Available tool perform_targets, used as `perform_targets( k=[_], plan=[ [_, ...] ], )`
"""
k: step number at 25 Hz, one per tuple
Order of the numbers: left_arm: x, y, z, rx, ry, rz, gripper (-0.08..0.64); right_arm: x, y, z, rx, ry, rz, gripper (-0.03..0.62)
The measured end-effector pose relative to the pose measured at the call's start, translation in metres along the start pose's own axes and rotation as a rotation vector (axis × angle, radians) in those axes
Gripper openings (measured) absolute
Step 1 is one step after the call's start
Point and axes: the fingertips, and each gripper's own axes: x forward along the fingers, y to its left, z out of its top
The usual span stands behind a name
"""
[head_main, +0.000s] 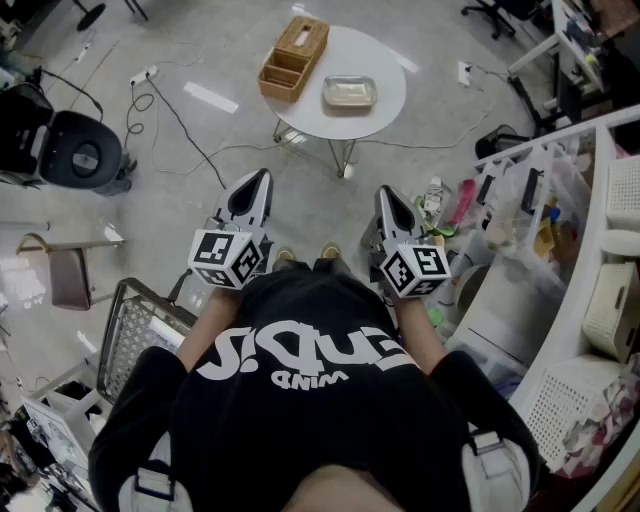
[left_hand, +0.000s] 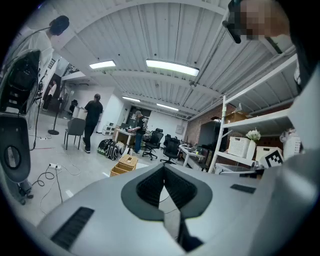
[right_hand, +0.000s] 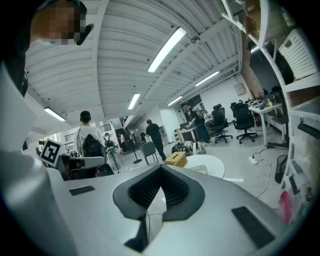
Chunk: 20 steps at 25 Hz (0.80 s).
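Observation:
I hold both grippers at chest height, side by side and pointing forward over the grey floor. My left gripper (head_main: 262, 177) is shut, its jaws meeting at the tip with nothing between them (left_hand: 163, 167). The right gripper (head_main: 385, 192) is shut and empty too (right_hand: 160, 167). Ahead of both stands a round white table (head_main: 388, 70). On it are a wicker box (head_main: 293, 57) and a shallow metal tray (head_main: 349, 92). The wicker box (left_hand: 125, 164) shows beyond the left jaws. Box (right_hand: 176, 159) and table (right_hand: 215, 163) lie beyond the right jaws. Neither gripper touches anything.
White shelving (head_main: 600, 300) full of bins and bottles runs along the right. A wire basket (head_main: 135, 330) stands at my left, a brown chair (head_main: 65, 275) beyond it, and a black round unit (head_main: 85, 155) farther left. Cables (head_main: 170, 110) trail on the floor. People (left_hand: 92, 120) stand far off.

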Motion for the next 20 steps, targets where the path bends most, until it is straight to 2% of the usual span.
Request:
perform_targets(
  k=[16,20],
  plan=[
    [0.002,0.03,-0.005,0.008,0.009,-0.04,0.0,0.016,0.022,-0.004,0.024,-0.041,-0.034,-0.005],
    [0.009,0.04,-0.01,-0.012,0.021,-0.045,0.0,0.019,0.024,-0.008,0.017,-0.008,-0.066,-0.005]
  ],
)
